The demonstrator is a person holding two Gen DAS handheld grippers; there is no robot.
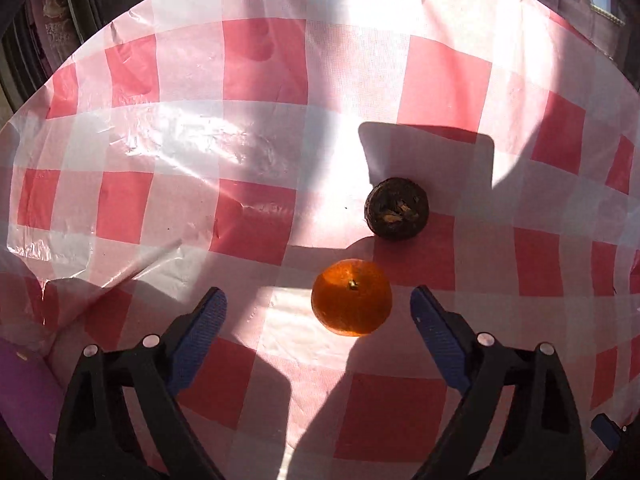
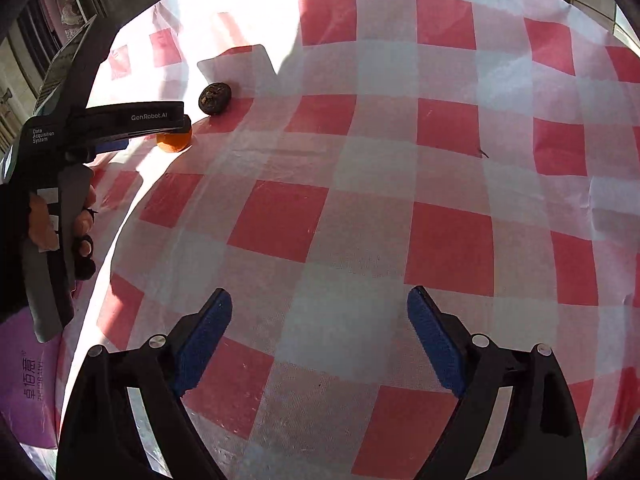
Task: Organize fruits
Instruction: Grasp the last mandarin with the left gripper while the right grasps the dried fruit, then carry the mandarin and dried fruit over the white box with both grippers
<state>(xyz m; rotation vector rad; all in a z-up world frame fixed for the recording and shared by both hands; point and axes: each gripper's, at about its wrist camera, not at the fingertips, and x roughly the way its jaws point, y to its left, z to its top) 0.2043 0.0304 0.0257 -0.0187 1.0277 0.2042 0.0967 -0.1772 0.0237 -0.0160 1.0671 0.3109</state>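
Note:
An orange mandarin [image 1: 351, 298] lies on the red-and-white checked tablecloth [image 1: 260, 128], between the tips of my open left gripper [image 1: 318, 300], nearer the right finger, untouched. A dark brown round fruit [image 1: 396, 208] lies just beyond it. In the right wrist view the mandarin [image 2: 175, 142] is partly hidden under the left gripper [image 2: 160, 124], with the dark fruit [image 2: 215, 98] behind it. My right gripper [image 2: 320, 304] is open and empty over the cloth, well to the right of both fruits.
A pink-purple package [image 2: 28, 380] lies at the table's near left edge, also in the left wrist view [image 1: 20, 392]. The cloth is wrinkled at left [image 1: 60, 280]. Dark furniture and windows stand beyond the far edge.

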